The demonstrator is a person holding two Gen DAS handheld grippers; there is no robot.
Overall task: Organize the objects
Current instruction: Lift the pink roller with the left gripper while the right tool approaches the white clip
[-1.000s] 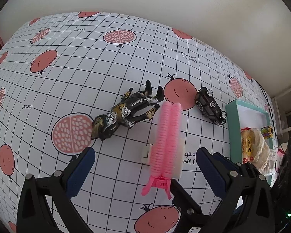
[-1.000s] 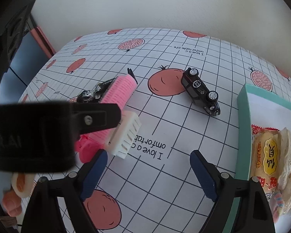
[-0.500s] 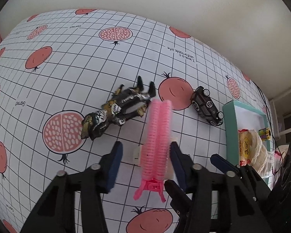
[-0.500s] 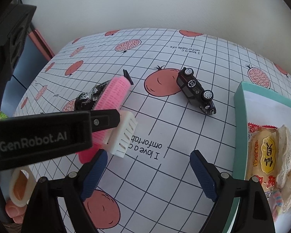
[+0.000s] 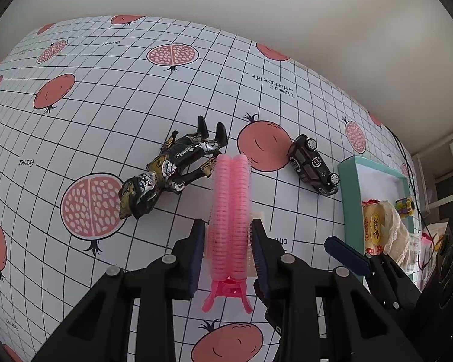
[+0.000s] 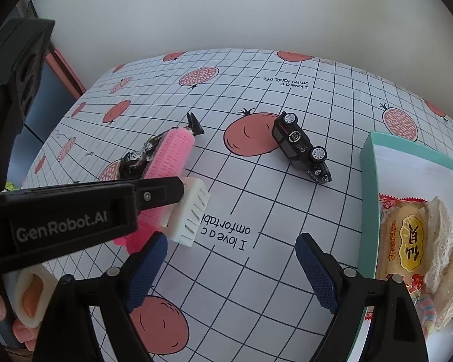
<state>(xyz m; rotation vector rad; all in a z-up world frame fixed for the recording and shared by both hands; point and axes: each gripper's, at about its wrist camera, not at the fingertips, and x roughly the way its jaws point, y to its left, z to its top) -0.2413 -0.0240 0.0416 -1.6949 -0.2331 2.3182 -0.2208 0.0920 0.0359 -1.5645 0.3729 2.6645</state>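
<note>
Pomegranate-print tablecloth [image 5: 105, 96], left gripper [image 5: 228, 250] closing around pink hair roller clip [image 5: 230, 211].

Pads either side of the clip's near half, seemingly just touching, not yet firmly clamped; white slotted block [image 6: 190, 214] lying under the clip. Beyond the clip: black-and-gold toy figure [image 5: 169, 172] just left, black toy car [image 5: 312, 164] right, teal box [image 5: 348, 199] with snacks further right. Right gripper [image 6: 232, 271] spread wide, holding nothing. Risk: soft bristles squashing, clip slipping or dragging the block along.
</note>
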